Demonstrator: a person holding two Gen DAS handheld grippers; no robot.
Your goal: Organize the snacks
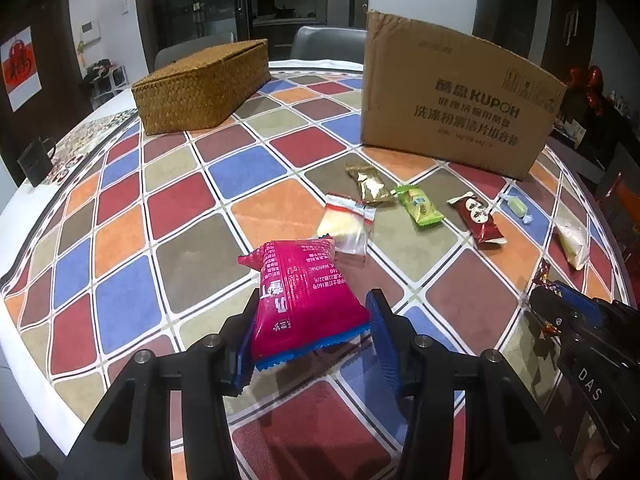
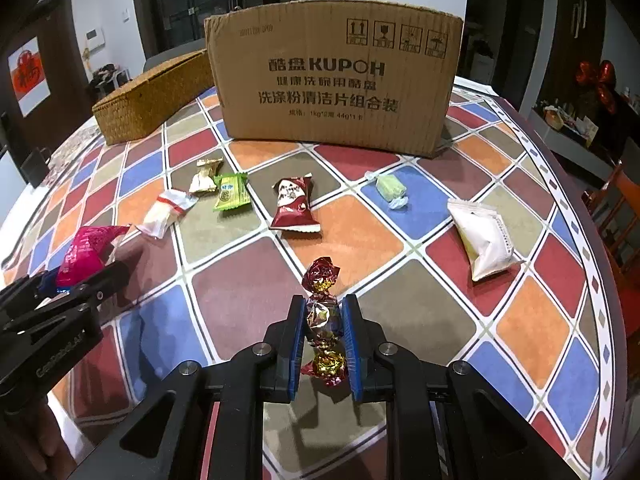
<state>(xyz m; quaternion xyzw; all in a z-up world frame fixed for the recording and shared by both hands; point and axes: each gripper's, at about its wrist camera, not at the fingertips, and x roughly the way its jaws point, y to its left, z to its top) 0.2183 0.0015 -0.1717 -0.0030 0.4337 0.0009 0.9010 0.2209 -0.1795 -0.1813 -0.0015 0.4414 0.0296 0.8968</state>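
Left wrist view. Left gripper [image 1: 312, 316] clamped on pink snack packet [image 1: 300, 300], blue pads pressing both long sides. Packet lifted off checked tablecloth [image 1: 180, 200], long axis running away from the camera along the fingers, blue crimped end nearest, far crimped end tilted toward the woven basket [image 1: 204, 84]. Ahead and right, a scatter lying flat: clear packet with red strip [image 1: 348, 226] just past the pink packet's far end, gold wrapper [image 1: 370, 184] touching green packet [image 1: 418, 204], dark red packet [image 1: 478, 218] beside them, pale green candy [image 1: 516, 206], white pouch [image 1: 574, 242] near the right table edge. Cardboard box [image 1: 452, 104] upright behind them, well apart from the basket, open cloth between. Wide bare cloth on the left as far as the rounded table edge. Right gripper [image 1: 550, 300] at the right border, foil showing at its tip.

Right wrist view. Right gripper [image 2: 325, 328] closed tight on foil-wrapped candy [image 2: 323, 320], pads squeezing its middle. Candy's long axis along the fingers, one twisted end pointing toward the box [image 2: 332, 76], the other back toward the camera. Open cloth just ahead of the tips, up to the dark red packet [image 2: 294, 206]; white pouch [image 2: 484, 240] off to the right, near the patterned border of the cloth. Left gripper [image 2: 80, 268] at the left, pink packet [image 2: 86, 254] in its grip.
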